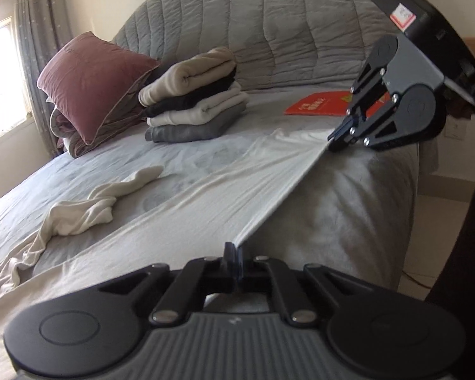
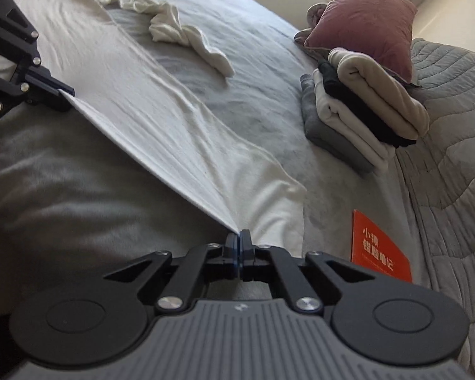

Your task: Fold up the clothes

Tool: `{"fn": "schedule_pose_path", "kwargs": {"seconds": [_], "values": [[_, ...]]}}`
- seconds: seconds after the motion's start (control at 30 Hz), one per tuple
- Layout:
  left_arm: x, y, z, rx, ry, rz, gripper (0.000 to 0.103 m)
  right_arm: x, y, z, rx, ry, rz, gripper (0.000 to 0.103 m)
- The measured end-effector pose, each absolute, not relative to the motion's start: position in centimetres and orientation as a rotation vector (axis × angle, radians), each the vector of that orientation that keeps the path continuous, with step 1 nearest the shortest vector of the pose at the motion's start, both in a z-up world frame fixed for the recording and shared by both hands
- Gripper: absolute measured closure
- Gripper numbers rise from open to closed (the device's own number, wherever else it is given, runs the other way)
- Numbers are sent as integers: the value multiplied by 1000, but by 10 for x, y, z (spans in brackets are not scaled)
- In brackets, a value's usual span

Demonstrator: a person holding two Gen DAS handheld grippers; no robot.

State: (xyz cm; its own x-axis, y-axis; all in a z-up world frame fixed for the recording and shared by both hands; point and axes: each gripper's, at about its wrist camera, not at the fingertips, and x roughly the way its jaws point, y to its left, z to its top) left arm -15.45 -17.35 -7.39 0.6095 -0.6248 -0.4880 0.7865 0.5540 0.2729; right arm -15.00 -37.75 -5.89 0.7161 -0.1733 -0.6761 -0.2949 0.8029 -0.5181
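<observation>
Two tools stretch a white shirt's edge over the bed's near edge.

Left wrist view: the left tool (image 1: pixel 236 250) is clenched on the white shirt (image 1: pixel 186 196), the right tool (image 1: pixel 338 136) on the same edge; a stack of folded clothes (image 1: pixel 196 107) sits near the headboard (image 1: pixel 269 25).
Right wrist view: the right tool (image 2: pixel 240 237) pinches the shirt (image 2: pixel 161 117); a red booklet (image 2: pixel 380 247) lies beside it on the bed (image 2: pixel 269 101).

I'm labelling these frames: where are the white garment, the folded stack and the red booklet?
white garment (image 2: pixel 161 126), right wrist view, on its stretched middle.
folded stack (image 1: pixel 196 101), left wrist view, on the middle layers.
red booklet (image 2: pixel 380 247), right wrist view, on its printed cover.
</observation>
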Motion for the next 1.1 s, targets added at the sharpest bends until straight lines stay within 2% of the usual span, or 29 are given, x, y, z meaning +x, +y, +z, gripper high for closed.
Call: {"fn": "schedule_pose_path", "kwargs": {"seconds": [0.13,0.27,0.33,0.4,0.53,0.6,0.9,1.1], "values": [[-156,-173,-74,497,365,-863,102,-151,-385,-62,-622,810,39,103],[-157,-164,-69,457,400,-911,96,-154,-398,-51,-522,828,-15,99],[-154,-156,-63,418,433,-939,86,-158,-405,-42,-473,832,-49,96],[-152,-148,-54,373,461,-951,62,-164,-410,-32,-418,820,-77,90],[-154,-131,-37,326,462,-928,54,-175,-415,-14,-309,809,-155,84],[-156,-123,-29,326,444,-908,40,-178,-416,-7,-261,808,-196,79],[-129,-85,-9,359,413,-866,33,-160,-404,16,5,782,-238,67],[-96,-64,-7,347,423,-842,29,-119,-364,9,154,771,-219,63]]}}
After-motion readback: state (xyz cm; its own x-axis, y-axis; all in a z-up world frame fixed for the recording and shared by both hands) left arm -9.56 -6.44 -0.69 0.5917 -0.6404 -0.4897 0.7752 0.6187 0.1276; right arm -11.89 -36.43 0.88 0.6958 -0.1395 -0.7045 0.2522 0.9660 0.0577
